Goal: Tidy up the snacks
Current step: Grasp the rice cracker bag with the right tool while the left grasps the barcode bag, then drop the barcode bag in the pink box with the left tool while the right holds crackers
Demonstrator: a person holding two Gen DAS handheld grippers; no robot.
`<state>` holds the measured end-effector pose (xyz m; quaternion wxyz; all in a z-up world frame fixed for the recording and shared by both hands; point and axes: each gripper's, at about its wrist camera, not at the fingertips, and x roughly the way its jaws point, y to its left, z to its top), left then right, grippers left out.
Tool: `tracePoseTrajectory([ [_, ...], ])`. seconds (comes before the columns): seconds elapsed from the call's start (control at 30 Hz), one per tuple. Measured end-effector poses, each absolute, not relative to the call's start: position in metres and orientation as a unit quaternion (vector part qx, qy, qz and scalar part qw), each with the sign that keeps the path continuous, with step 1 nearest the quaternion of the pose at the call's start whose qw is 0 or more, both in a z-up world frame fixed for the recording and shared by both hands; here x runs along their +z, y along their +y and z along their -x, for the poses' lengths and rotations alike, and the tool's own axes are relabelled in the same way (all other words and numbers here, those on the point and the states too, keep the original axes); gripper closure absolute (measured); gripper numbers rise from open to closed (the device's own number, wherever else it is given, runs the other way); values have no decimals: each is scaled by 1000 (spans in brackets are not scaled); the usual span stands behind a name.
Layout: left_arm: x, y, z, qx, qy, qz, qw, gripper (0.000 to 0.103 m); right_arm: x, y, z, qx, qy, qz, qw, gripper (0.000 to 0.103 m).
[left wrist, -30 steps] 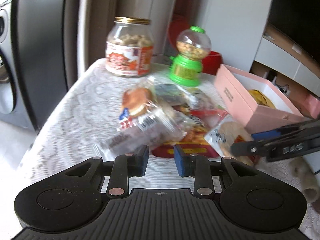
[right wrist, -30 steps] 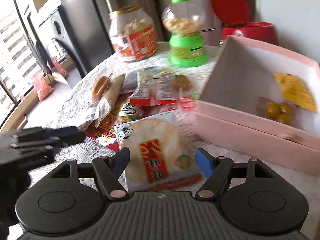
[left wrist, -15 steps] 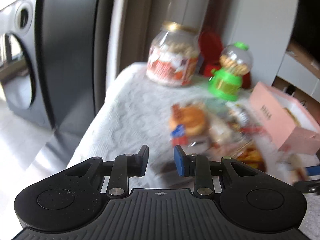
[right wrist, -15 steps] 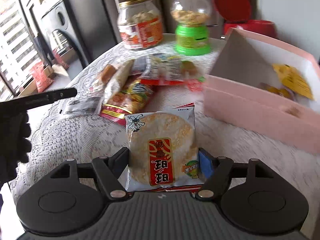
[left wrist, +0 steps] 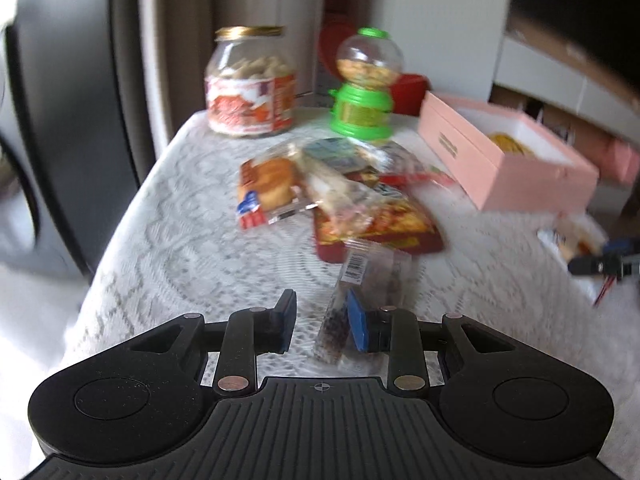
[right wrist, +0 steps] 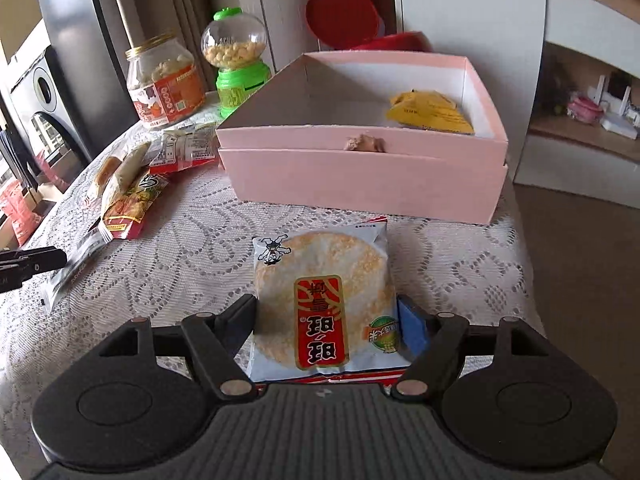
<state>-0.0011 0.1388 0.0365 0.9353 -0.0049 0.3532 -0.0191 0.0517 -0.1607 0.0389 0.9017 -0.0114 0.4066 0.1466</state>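
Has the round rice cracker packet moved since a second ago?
Yes. The round rice cracker packet, now between the right gripper fingers, lies in front of the pink cardboard box, away from the snack pile.

A pale blue rice-cracker packet with a red label (right wrist: 320,304) is seen between the tool's pads, ahead of it a pink cardboard box (right wrist: 360,176), all on a white lace-patterned worktop (right wrist: 180,248).

blur: snack pile (left wrist: 340,196) | hidden: cracker packet's (right wrist: 324,304) lower edge, behind gripper body
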Motion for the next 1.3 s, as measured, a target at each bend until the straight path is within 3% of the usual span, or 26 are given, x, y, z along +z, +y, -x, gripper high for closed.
tracePoseTrajectory([
  [0.17, 44, 115, 8, -51, 348, -41, 935, 68, 34, -152, -41, 135, 383, 26, 913, 18],
  [0.33, 32, 93, 5, -55, 359, -110, 925, 67, 28, -139, -36, 118, 365, 58, 922, 17],
  [0.43, 30, 82, 1, -61, 368, -140, 917, 56, 30, -144, -35, 118, 365, 46, 922, 17],
  [0.83, 33, 95, -19, -33, 403, -138, 904, 52, 29, -146, -34, 118, 363, 39, 923, 17],
  [1.0, 32, 111, -26, -44, 406, -91, 908, 51, 29, -145, -33, 117, 363, 43, 923, 16],
  [1.3, 29, 102, -26, -66, 393, -58, 915, 59, 29, -142, -34, 116, 364, 48, 923, 15],
])
